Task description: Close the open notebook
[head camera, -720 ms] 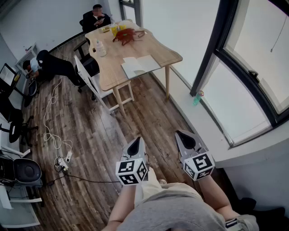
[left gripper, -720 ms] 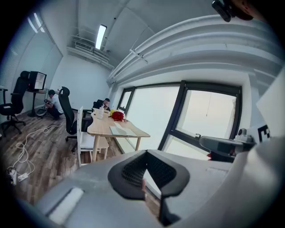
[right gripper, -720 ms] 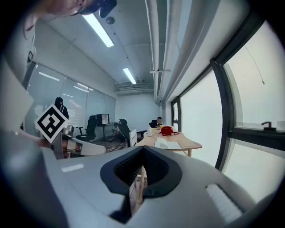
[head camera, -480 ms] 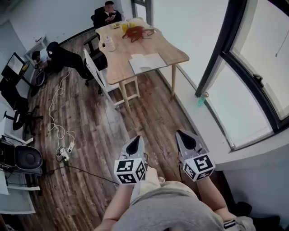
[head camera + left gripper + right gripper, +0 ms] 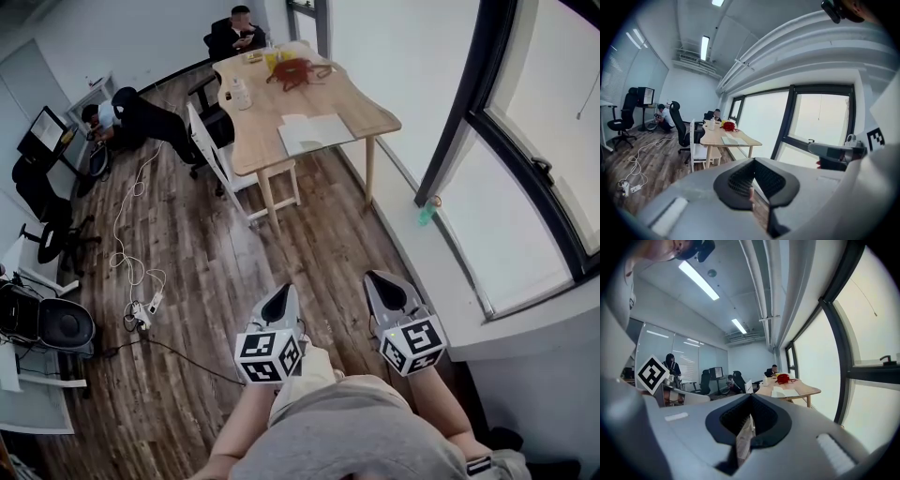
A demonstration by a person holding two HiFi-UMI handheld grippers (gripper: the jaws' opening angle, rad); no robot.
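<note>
Their own views are showing the left gripper and right gripper jaws pressed together, empty; from overhead, the notebook is lying open on the table.

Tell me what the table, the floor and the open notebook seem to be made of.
Table: probably pale wood, matte; faint grain shows.
Floor: dark wood planks or wood-look laminate, slightly glossy; plank seams and a pale sheen show.
Notebook: paper, matte white; its open pages lie flat.
</note>
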